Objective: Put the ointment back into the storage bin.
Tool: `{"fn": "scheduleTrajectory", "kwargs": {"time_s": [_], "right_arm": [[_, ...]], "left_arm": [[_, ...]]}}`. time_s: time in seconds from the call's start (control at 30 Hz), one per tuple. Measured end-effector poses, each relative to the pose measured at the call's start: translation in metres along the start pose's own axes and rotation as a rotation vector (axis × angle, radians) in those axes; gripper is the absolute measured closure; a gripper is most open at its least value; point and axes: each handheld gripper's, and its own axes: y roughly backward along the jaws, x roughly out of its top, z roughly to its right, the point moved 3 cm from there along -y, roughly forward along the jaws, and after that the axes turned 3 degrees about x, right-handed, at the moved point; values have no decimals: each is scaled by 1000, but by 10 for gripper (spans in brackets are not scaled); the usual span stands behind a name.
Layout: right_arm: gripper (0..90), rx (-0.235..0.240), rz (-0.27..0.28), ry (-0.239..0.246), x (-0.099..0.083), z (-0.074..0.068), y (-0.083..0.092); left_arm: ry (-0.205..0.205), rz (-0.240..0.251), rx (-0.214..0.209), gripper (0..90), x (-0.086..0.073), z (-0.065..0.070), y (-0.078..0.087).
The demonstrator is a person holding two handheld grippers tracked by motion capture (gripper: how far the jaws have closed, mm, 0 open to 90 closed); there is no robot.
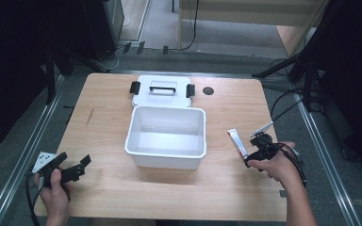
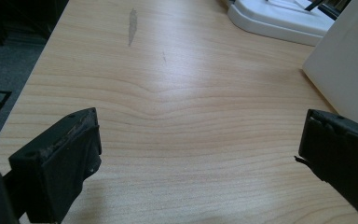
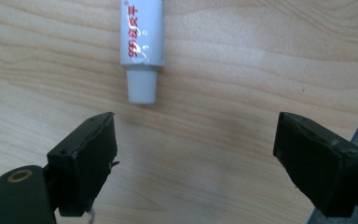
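The right gripper (image 3: 193, 154) has its jaws spread wide and nothing between them. Just ahead of it, w/ the white cap pointing back at the gripper, lies the tube (image 3: 141, 42) flat on the table (image 3: 242, 70), a bit to the left of the jaws' middle line. This looks like a lining-up for a grasp: jaws are opened more than the tube is wide, so it can slide in btw. them w/o being pushed away. The tube is not touched yet.

In the high view the tube (image 1: 237, 141) lies just beside the right gripper (image 1: 256, 151), and further to its left stands the white box (image 1: 166, 136), open, w/ nothing seen inside. Probably the tube is meant to go in there. Behind the box, the lid (image 1: 162, 89) lies flat w/ handle up, set aside so the opening is free.

The left gripper (image 1: 73, 170) sits well apart on the other side of the box, jaws also wide open, holding nothing; I judge it waits.
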Motion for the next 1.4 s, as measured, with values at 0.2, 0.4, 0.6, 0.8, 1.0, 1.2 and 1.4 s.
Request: {"fn": "scheduleTrajectory", "kwargs": {"time_s": [0.2, 0.4, 0.6, 0.8, 1.0, 1.2, 1.4], "right_arm": [[231, 7, -11, 0, 14, -3, 1], [301, 41, -15, -12, 26, -5, 3], [376, 43, -43, 24, 34, -6, -1], [435, 55, -37, 23, 42, -7, -3], [508, 70, -41, 20, 49, -6, -5], [556, 105, -49, 24, 54, -8, -6], [584, 99, -32, 3, 62, -6, -7]], "left_arm": [[0, -1, -4, 0, 0, 0, 0], [-1, 1, -3, 0, 0, 0, 0], [0, 0, -5, 0, 0, 0, 0], [0, 0, -5, 0, 0, 0, 0], [1, 0, -5, 0, 0, 0, 0], [0, 0, -7, 0, 0, 0, 0], [2, 1, -8, 0, 0, 0, 0]]}}
